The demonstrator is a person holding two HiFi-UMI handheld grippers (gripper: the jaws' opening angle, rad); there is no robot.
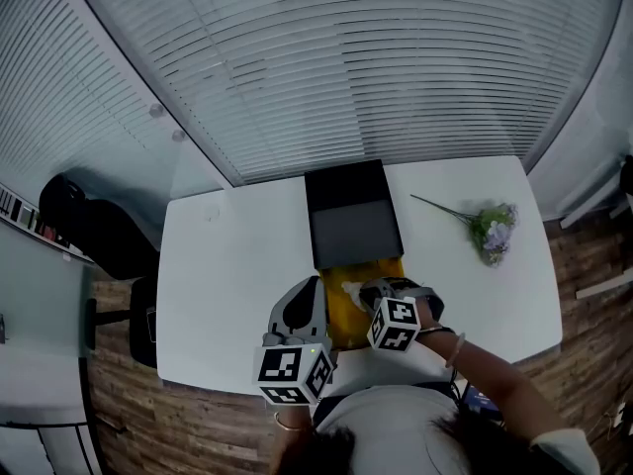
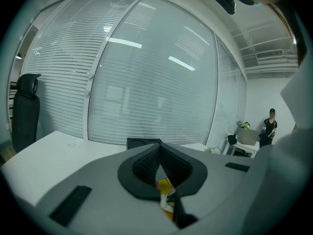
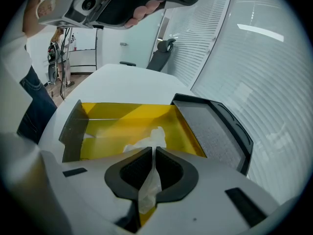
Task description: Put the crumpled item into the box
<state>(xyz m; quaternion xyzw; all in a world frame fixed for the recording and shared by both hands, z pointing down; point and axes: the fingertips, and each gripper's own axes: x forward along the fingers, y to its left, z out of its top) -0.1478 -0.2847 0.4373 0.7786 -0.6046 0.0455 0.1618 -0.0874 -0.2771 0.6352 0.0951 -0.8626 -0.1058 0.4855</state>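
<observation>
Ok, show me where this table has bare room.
Widest bare patch: the table between the box and its left edge. A smaller one lies between box and flowers. The near middle is crowded: left tongs, right tongs, crumpled item.

One box (image 1: 391, 268), one crumpled item (image 3: 149, 142), one flower sprig (image 1: 493, 232), one chair (image 1: 84, 221), two grippers (image 2: 159, 168) (image 3: 152, 160)
</observation>
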